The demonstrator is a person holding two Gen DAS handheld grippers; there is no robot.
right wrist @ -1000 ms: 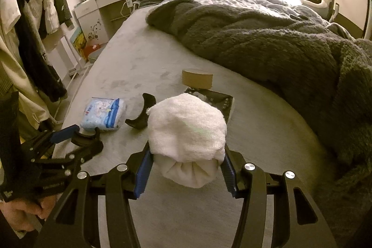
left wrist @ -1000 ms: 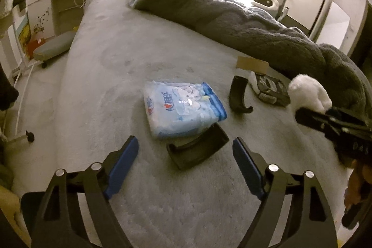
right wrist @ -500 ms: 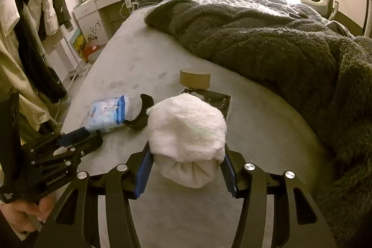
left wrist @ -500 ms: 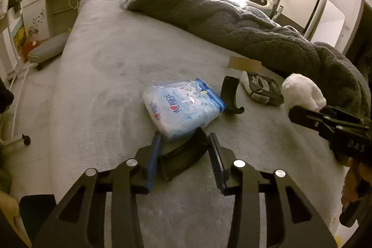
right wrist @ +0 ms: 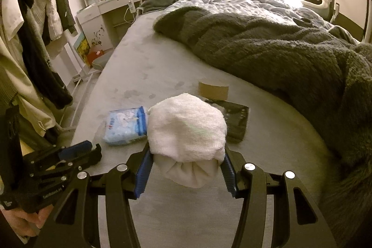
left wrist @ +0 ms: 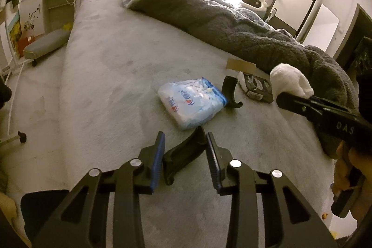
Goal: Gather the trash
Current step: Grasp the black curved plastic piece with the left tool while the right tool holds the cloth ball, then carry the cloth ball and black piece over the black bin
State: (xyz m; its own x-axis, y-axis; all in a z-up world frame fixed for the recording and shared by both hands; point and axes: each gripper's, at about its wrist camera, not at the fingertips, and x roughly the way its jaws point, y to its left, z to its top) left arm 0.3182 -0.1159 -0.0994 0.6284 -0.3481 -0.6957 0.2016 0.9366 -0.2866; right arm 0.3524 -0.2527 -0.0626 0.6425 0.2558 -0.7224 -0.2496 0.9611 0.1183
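Observation:
A black curved plastic piece (left wrist: 183, 155) sits between the blue pads of my left gripper (left wrist: 185, 135), whose jaws are closing tight and press on its sides just above the grey bed sheet (left wrist: 104, 90). My right gripper (right wrist: 186, 151) is shut on a white wad of cloth (right wrist: 186, 127) and hovers over the bed. In the left wrist view that white wad (left wrist: 288, 80) shows at the right. A blue and white tissue pack (left wrist: 191, 102) lies ahead of the left gripper. A second black curved piece (left wrist: 229, 94) lies beside it.
A dark flat packet (right wrist: 236, 120) and a piece of cardboard (right wrist: 214, 90) lie further back on the sheet. A thick grey blanket (right wrist: 267, 50) covers the right of the bed. Hanging clothes (right wrist: 34, 38) and a white dresser (right wrist: 104, 8) stand left of the bed.
My left gripper went from wide open to shut on the near black curved piece and shifted a little. The right gripper with the white wad stayed still.

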